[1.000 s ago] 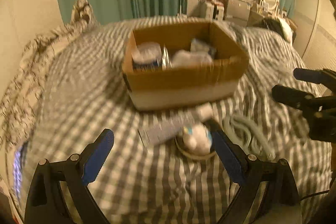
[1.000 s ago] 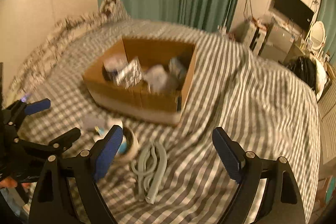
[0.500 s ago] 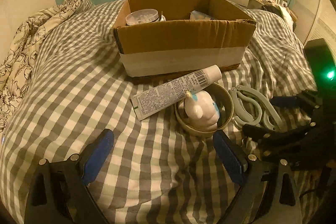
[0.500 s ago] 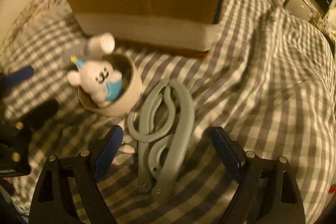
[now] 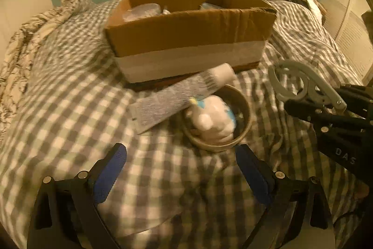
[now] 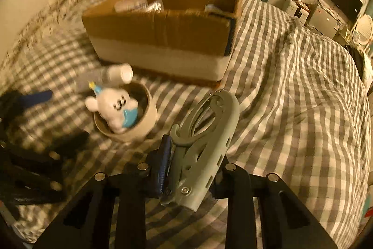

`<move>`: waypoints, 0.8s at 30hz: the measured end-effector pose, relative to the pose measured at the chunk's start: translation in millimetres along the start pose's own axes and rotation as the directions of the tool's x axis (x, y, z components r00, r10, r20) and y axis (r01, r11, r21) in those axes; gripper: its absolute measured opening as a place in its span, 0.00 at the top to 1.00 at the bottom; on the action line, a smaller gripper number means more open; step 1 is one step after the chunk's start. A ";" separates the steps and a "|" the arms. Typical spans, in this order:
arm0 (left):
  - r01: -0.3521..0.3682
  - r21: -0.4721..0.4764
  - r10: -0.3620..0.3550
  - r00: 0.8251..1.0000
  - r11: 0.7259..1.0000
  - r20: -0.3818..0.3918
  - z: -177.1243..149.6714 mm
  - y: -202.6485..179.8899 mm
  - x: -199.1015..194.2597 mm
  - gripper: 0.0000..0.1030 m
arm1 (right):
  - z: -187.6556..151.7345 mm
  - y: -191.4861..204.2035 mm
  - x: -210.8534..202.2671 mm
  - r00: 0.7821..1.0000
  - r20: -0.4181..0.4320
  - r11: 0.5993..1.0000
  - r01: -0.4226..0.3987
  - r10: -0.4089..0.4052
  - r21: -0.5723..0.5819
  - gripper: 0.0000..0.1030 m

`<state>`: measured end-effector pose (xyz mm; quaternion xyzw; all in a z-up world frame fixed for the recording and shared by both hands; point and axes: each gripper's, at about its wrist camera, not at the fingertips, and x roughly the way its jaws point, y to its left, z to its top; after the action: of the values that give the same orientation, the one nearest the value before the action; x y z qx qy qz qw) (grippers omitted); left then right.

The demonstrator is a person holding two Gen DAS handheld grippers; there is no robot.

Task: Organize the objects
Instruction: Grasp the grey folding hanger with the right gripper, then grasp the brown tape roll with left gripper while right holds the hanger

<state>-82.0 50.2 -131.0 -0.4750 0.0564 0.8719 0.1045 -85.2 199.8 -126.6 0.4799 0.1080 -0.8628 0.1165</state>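
Observation:
My right gripper (image 6: 193, 155) is shut on a grey-green folding hanger (image 6: 209, 132) and holds it above the checked bedspread; it also shows in the left wrist view (image 5: 300, 88). My left gripper (image 5: 181, 169) is open and empty, just in front of a tan bowl (image 5: 242, 130) that holds a white plush toy (image 5: 214, 120). A toothpaste tube (image 5: 177, 99) leans on the bowl's rim. An open cardboard box (image 5: 188, 36) with several items inside stands behind them.
The checked bedspread (image 6: 303, 97) covers the bed, humped at the right. A floral pillow (image 5: 35, 25) lies at the far left. Green curtains, a TV and a cluttered desk stand beyond the bed.
My right gripper has shut on the hanger and lifted it off the bedspread. My left gripper stays open near the bowl.

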 end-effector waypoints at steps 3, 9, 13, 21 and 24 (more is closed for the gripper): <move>0.030 -0.007 -0.030 0.999 1.000 -0.021 5.2 -7.9 11.1 0.05 | -1.1 -1.7 -8.5 1.000 0.027 1.000 -0.003 0.002 0.011 0.74; 0.070 -0.009 -0.071 0.995 0.997 -0.069 17.3 -23.6 39.8 0.05 | 4.7 -11.5 -18.1 0.998 0.067 0.999 -0.002 -0.001 0.041 0.74; 0.064 -0.005 -0.064 0.994 0.998 -0.086 22.1 -27.1 55.3 0.05 | 5.7 -16.0 -14.1 0.998 0.062 0.998 -0.015 0.011 0.059 0.74; 0.097 -0.014 -0.097 0.993 0.995 -0.072 21.7 -23.5 50.9 0.17 | 6.2 -14.8 -12.3 0.998 0.065 0.998 -0.028 0.024 0.057 0.74; 0.099 -0.012 -0.100 0.994 0.995 -0.051 23.3 -23.0 39.7 0.17 | 5.7 -14.8 -15.9 0.997 0.074 0.998 -0.029 0.025 0.055 0.74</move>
<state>-116.5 82.3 -151.7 -0.5002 0.0314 0.8532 0.1443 -86.1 213.7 -109.0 0.4525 0.0729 -0.8809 0.1182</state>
